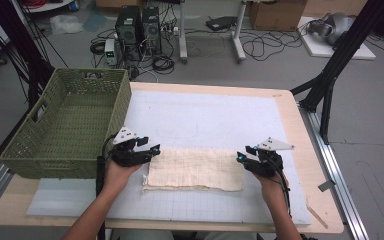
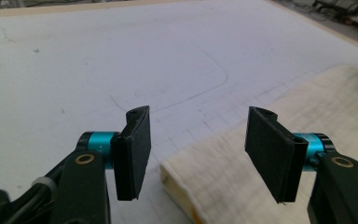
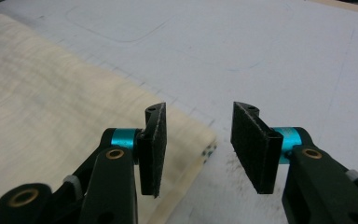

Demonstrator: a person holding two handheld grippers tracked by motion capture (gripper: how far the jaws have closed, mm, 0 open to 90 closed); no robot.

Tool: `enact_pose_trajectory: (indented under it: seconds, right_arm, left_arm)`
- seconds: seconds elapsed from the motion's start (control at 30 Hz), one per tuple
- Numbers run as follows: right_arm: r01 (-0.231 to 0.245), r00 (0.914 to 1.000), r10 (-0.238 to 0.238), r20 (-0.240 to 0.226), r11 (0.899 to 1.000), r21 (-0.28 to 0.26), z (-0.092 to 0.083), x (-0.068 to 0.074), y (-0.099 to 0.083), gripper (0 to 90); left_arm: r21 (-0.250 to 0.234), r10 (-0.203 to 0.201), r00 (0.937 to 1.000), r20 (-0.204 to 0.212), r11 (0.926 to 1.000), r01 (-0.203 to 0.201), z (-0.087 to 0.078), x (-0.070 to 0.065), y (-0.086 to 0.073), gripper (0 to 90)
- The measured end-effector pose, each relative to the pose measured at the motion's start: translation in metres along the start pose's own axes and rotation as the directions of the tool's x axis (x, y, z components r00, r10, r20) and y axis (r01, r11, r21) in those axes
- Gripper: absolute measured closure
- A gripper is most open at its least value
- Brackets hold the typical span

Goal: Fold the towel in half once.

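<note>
Cloth (image 1: 195,169): we see cream woven fabric, folded into a flat rectangle
Place: we find it on the counter's (image 1: 205,120) near edge, fold thick at its left end

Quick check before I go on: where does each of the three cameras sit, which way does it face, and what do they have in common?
High view: above the person's side, looking forward and down on the table; both forearms, left gripper, right gripper.
Left gripper view: on the left gripper, along its open jaws toward the folded cloth.
Right gripper view: on the right gripper, jaws open over the cloth's corner.
Shared: the cloth on the white mat.
</note>
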State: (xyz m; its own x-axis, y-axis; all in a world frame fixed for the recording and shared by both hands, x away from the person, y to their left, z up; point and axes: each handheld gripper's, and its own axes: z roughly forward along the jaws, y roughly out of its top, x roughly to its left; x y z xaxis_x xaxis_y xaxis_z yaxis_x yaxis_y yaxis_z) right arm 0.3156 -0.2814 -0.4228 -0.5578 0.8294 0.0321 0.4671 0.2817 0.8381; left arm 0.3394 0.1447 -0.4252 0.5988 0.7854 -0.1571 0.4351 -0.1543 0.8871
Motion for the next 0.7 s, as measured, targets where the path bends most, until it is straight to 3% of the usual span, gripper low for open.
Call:
enact_pose_trajectory:
  seconds: [0.1, 0.13, 0.17, 0.2, 0.23, 0.3, 0.47, 0.53, 0.57, 0.6, 0.63, 0.67, 0.7]
  right_arm:
    - [-0.022, 0.9997, 0.022, 0.008, 0.999, 0.024, 0.013, -0.007, 0.009, 54.4]
    - [-0.019, 0.9998, 0.019, 0.009, 0.999, 0.040, 0.021, -0.008, 0.013, 53.1]
    - [-0.024, 0.9997, 0.024, 0.003, 0.998, 0.051, 0.026, -0.008, 0.014, 52.6]
    - [-0.020, 0.9998, 0.020, 0.004, 0.997, 0.069, 0.030, -0.008, 0.014, 51.9]
    - [-0.014, 0.9999, 0.014, 0.004, 0.996, 0.086, 0.034, -0.008, 0.014, 51.8]
    - [-0.012, 0.9999, 0.011, 0.008, 0.995, 0.096, 0.037, -0.008, 0.013, 51.3]
    - [-0.009, 0.9999, 0.010, -0.009, 0.986, 0.167, 0.052, -0.009, 0.007, 50.2]
    - [-0.010, 0.9995, 0.015, -0.027, 0.986, 0.166, 0.051, -0.010, 0.005, 55.1]
    - [-0.014, 0.9993, 0.020, -0.032, 0.987, 0.163, 0.050, -0.011, 0.004, 59.5]
    - [-0.017, 0.9990, 0.024, -0.037, 0.987, 0.157, 0.049, -0.011, 0.003, 66.8]
    - [-0.017, 0.9990, 0.024, -0.037, 0.987, 0.157, 0.049, -0.011, 0.003, 66.8]
    - [-0.015, 0.9945, 0.031, -0.100, 0.987, 0.161, 0.047, -0.013, 0.001, 84.6]
    - [-0.004, 0.9950, 0.020, -0.098, 0.986, 0.164, 0.045, -0.011, 0.002, 85.6]
  left_arm:
    - [0.040, 0.002, 0.9995, -0.032, 0.9992, -0.001, 0.014, 0.005, 0.002, 41.6]
    - [0.073, -0.005, 0.9992, -0.039, 0.9973, 0.008, 0.023, 0.008, 0.000, 42.3]
    - [0.073, -0.005, 0.9992, -0.039, 0.9973, 0.008, 0.023, 0.008, 0.000, 43.1]
    - [0.129, -0.011, 0.9992, -0.039, 0.9915, 0.016, 0.031, 0.009, -0.005, 43.2]
    - [0.129, -0.011, 0.9992, -0.039, 0.9915, 0.016, 0.031, 0.009, -0.005, 43.2]
    - [0.174, -0.022, 0.9994, -0.026, 0.9844, 0.026, 0.037, 0.010, -0.009, 43.2]
    - [0.194, 0.018, 0.9998, -0.012, 0.9810, -0.015, 0.035, 0.008, -0.010, 46.9]
    - [0.197, 0.052, 0.9985, -0.018, 0.9792, -0.048, 0.033, 0.007, -0.012, 58.5]
    - [0.190, 0.051, 0.9985, -0.022, 0.9807, -0.046, 0.031, 0.006, -0.013, 69.0]
    - [0.194, 0.042, 0.9989, 0.019, 0.9799, -0.045, 0.029, 0.008, -0.014, 75.0]
    - [0.194, 0.042, 0.9989, 0.019, 0.9799, -0.045, 0.029, 0.008, -0.014, 85.2]
    - [0.199, 0.049, 0.9983, 0.031, 0.9785, -0.054, 0.028, 0.008, -0.014, 86.1]
    - [0.194, 0.057, 0.9980, 0.030, 0.9790, -0.061, 0.028, 0.007, -0.014, 86.4]
